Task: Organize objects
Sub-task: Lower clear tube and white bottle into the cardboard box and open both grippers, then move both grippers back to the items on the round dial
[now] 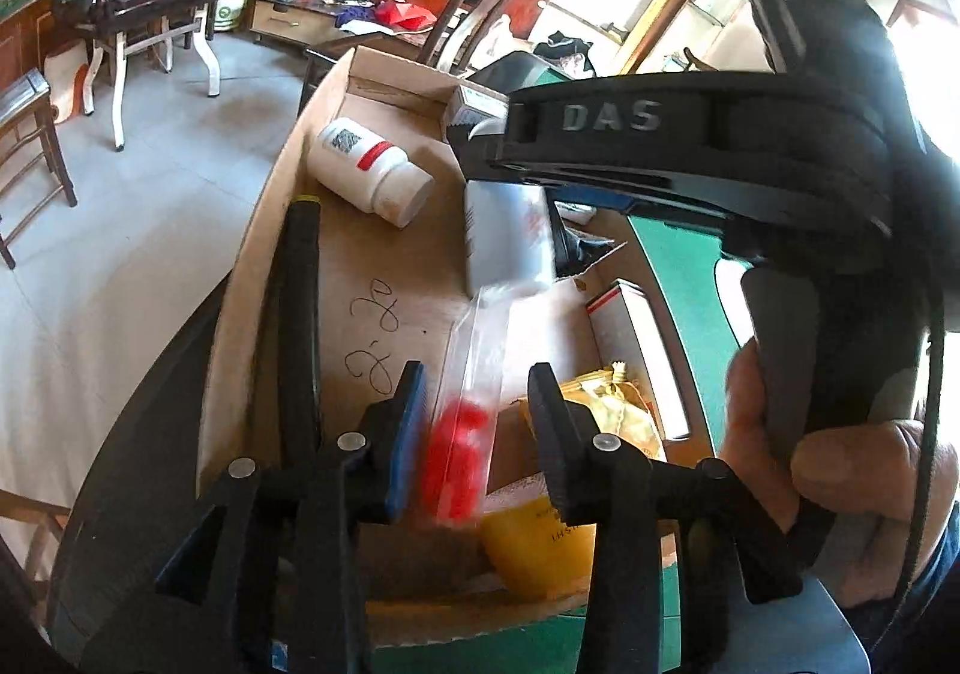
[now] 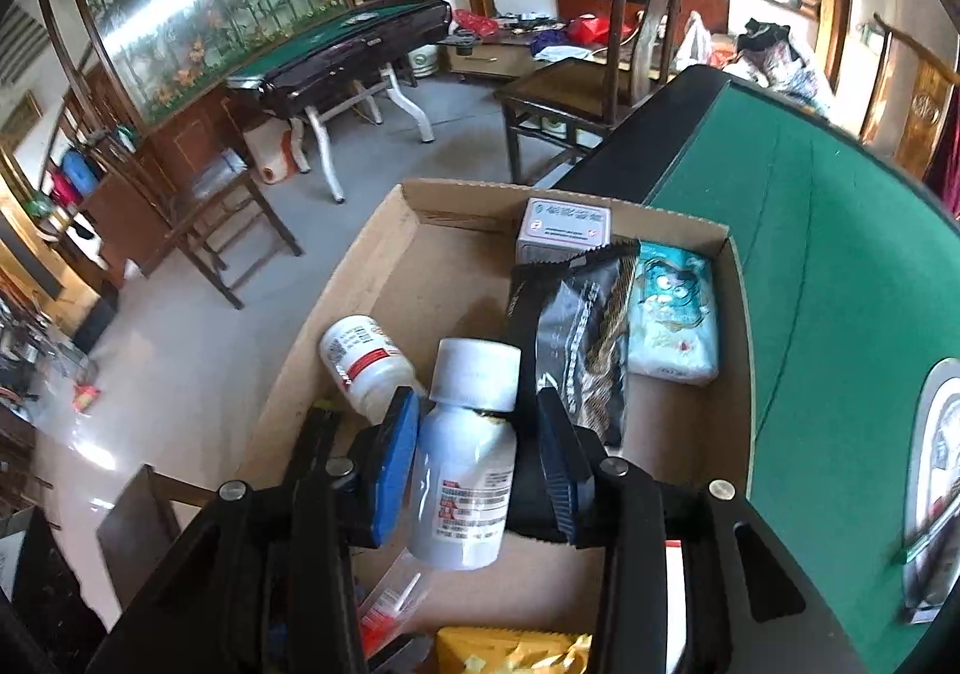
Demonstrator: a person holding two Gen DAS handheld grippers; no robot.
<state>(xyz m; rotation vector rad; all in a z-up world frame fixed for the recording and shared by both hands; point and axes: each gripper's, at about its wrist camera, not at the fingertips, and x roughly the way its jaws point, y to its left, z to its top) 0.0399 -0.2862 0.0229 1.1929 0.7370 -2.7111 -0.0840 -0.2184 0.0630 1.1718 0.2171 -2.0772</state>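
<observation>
**A:** What are your two grippers doing?

**B:** My left gripper [image 1: 477, 428] is hanging over the cardboard box [image 1: 258, 254] with its jaws apart. A clear plastic bag [image 1: 474, 374] with red pieces in its bottom is sitting in the gap between them, blurred. It is lying close to the blue pad at nine o'clock, and I cannot tell whether it is touching either pad, so I am calling these fingers open, not gripping.

**A:** And the right?

**B:** My right gripper [image 2: 480, 452] is reaching over the same box. A white bottle [image 2: 468, 464] with a white cap is standing between its fingers, cap toward twelve o'clock. There is a gap between the bottle and the finger at three o'clock, so the jaws are spread and not pinching it.

**A:** What else is lying in the box?

**B:** In the right wrist view, a second white bottle [image 2: 363, 359] with a red band is lying on its side at ten o'clock from the first. A black packet [image 2: 576, 338] is lying at one o'clock, with a pale blue packet [image 2: 672, 314] just beside it on the three o'clock side. A small white carton [image 2: 564, 227] is standing against the far wall at twelve o'clock. A yellow bag [image 2: 510, 653] is showing at six o'clock.

**A:** Where is the box sitting?

**B:** It is resting at the edge of a green-topped table [image 2: 840, 284].
</observation>
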